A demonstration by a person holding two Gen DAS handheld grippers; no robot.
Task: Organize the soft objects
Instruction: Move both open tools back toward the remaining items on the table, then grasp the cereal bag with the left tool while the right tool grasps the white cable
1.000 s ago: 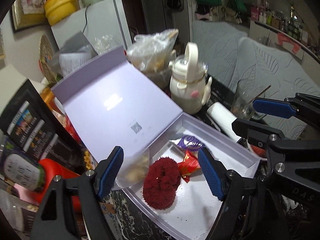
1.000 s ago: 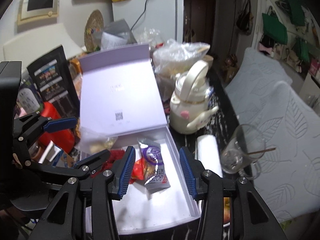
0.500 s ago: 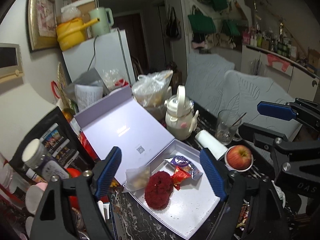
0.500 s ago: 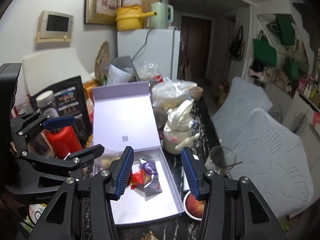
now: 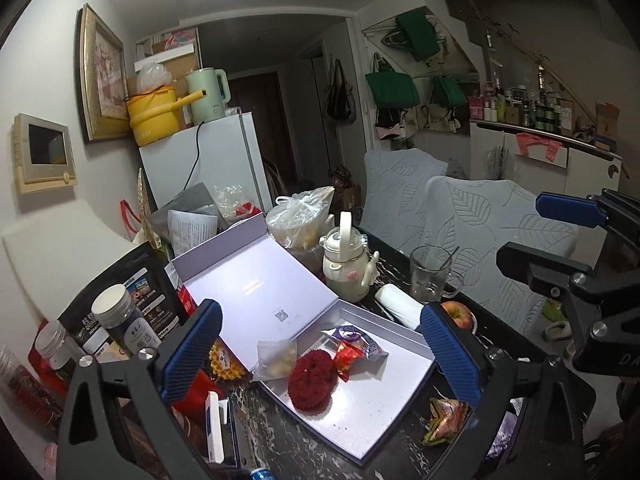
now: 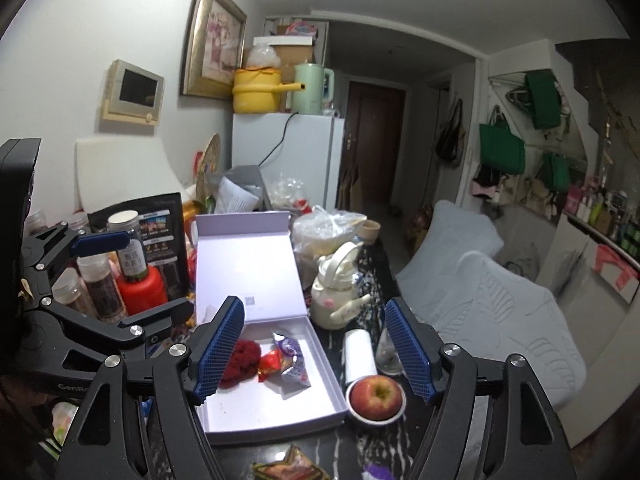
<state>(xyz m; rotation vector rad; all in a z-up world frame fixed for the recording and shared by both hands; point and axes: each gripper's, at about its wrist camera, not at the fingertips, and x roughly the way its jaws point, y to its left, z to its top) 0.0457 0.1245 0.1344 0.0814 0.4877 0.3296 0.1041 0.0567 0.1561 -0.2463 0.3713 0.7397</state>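
Note:
An open lilac box (image 5: 372, 412) with its lid raised stands on the dark marble table. In it lie a red fluffy ball (image 5: 312, 378), a red snack packet (image 5: 348, 358), a purple-and-white packet (image 5: 360, 338) and a clear bag of pale pieces (image 5: 274, 360). My left gripper (image 5: 320, 350) hangs above and short of the box, its jaws opening wide with nothing between them. My right gripper (image 6: 314, 347) hovers over the box's right half, its jaws also opening and empty. In the right wrist view the red ball (image 6: 242, 362) and both packets (image 6: 286, 364) lie below it.
An apple (image 6: 376, 396) in a small dish, a white roll (image 6: 358, 354) and a glass (image 5: 430, 272) stand right of the box. A cream kettle (image 5: 346, 268) and a plastic bag sit behind it. Jars (image 6: 132, 258) crowd the left. A wrapper (image 5: 446, 420) lies near the front edge.
Both grippers have drawn back and risen away from the box, and both sets of jaws have widened. The soft things stay lying in the box.

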